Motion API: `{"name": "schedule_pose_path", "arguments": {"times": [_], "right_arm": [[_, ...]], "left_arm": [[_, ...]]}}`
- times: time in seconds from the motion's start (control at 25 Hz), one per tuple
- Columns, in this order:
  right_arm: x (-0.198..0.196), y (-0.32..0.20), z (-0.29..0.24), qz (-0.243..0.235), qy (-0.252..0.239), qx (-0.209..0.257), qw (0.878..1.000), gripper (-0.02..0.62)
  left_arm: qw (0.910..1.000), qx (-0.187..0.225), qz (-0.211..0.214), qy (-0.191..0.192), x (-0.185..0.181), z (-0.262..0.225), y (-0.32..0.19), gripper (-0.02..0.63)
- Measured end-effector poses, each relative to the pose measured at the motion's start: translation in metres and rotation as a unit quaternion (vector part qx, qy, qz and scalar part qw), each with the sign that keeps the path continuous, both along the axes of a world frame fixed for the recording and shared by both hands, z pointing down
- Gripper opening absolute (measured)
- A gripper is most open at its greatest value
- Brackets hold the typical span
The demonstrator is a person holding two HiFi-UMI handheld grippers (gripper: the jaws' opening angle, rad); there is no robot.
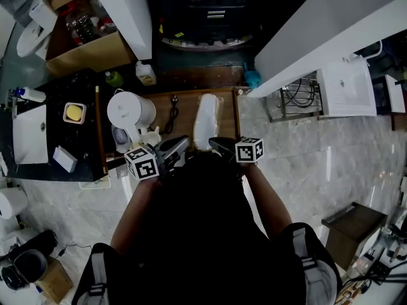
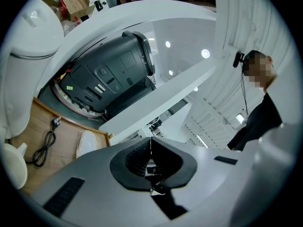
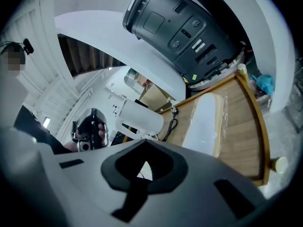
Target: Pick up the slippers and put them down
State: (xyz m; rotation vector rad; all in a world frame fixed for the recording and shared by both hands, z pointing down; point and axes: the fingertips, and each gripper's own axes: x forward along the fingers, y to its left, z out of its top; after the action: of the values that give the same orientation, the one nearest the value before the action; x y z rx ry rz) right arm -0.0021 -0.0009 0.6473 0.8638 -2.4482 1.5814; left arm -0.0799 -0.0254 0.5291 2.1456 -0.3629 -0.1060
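**Left gripper** (image 2: 151, 145): the ribbed black pads (image 2: 135, 157) are pressed together along one seam, and nothing is held.

**Right gripper** (image 3: 144, 161): the jaws are likewise closed. Only a small triangular chink is left between the smooth black pads, and nothing is in it.

**Views:** the jaw state is given by the gripper views alone. In the head view only the grey bodies and the two marker cubes (image 1: 141, 162) (image 1: 249, 150) are shown, with both forearms drawn in close to a dark-clothed torso.

**Slipper** (image 3: 206, 122) (image 1: 205, 121): white, long and round-ended, wrapped in clear crinkled film. It is laid flat on the wooden tray (image 3: 244, 141), ahead of both grippers and touched by neither.

**Beside it on the tray:** a coiled black cable (image 1: 171, 118) and, further left, a glossy white kettle (image 1: 130, 110).

**Beyond the tray:** a dark grey moulded housing (image 2: 113, 74) is seen under a white curved surface.

**Left gripper view only:** a person in dark clothing (image 2: 258, 119) is seen at the right edge.

**Pose:** the left gripper is held level, and the right is tipped slightly down toward the tray.
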Motion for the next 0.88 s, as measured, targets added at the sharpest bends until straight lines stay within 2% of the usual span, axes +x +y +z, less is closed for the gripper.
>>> {"name": "schedule_pose_path", "arguments": {"times": [0.88], "right_arm": [[-0.015,0.001,-0.089,-0.013,-0.050,0.089,0.995,0.006]], "left_arm": [[0.9999,0.005,0.016,-0.002,0.010,0.002,0.001,0.012]]}}
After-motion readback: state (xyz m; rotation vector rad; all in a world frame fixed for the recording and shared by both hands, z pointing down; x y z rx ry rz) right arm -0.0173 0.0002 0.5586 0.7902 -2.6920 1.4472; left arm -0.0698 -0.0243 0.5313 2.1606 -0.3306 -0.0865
